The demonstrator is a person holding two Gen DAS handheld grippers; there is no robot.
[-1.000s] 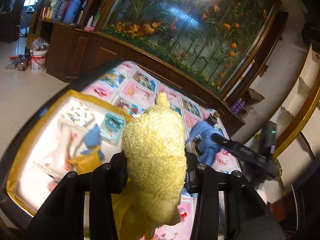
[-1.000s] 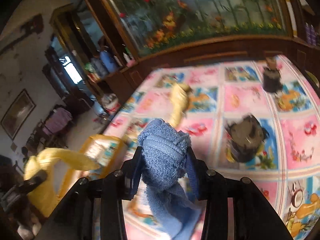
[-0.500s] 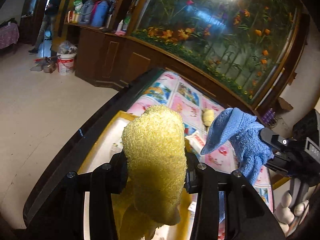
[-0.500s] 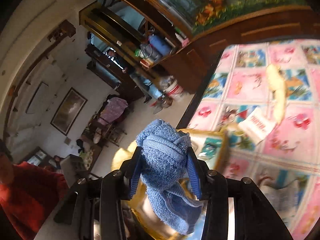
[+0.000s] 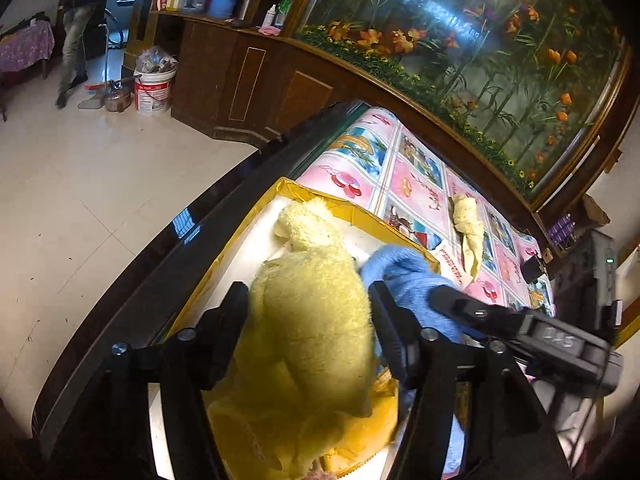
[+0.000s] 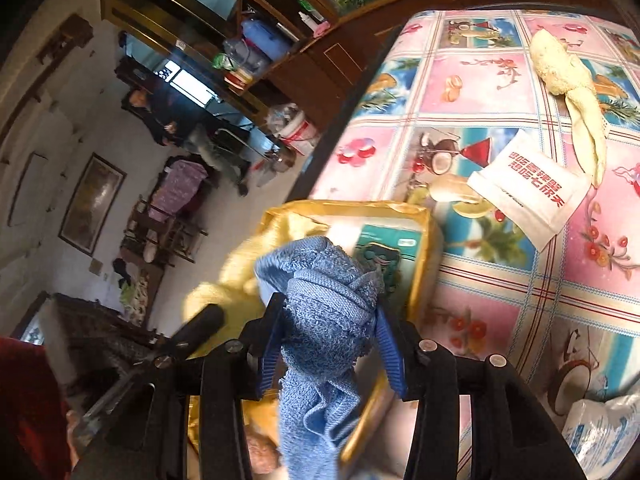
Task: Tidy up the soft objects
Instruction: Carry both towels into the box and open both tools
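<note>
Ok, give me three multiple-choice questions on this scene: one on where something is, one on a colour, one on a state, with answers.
1. Where does the cream cloth lie?
A. in the yellow box
B. on the patterned tablecloth
C. on the floor

2. What colour is the towel in the right tool?
A. blue
B. red
C. green

3. What is the left tool doing?
A. hanging open
B. shut on nothing
C. shut on the fluffy yellow cloth

Answers: 1 B, it rests on the tablecloth beyond the yellow box. 2 A, blue terry shows between its fingers. 3 C, both fingers press the yellow cloth.
</note>
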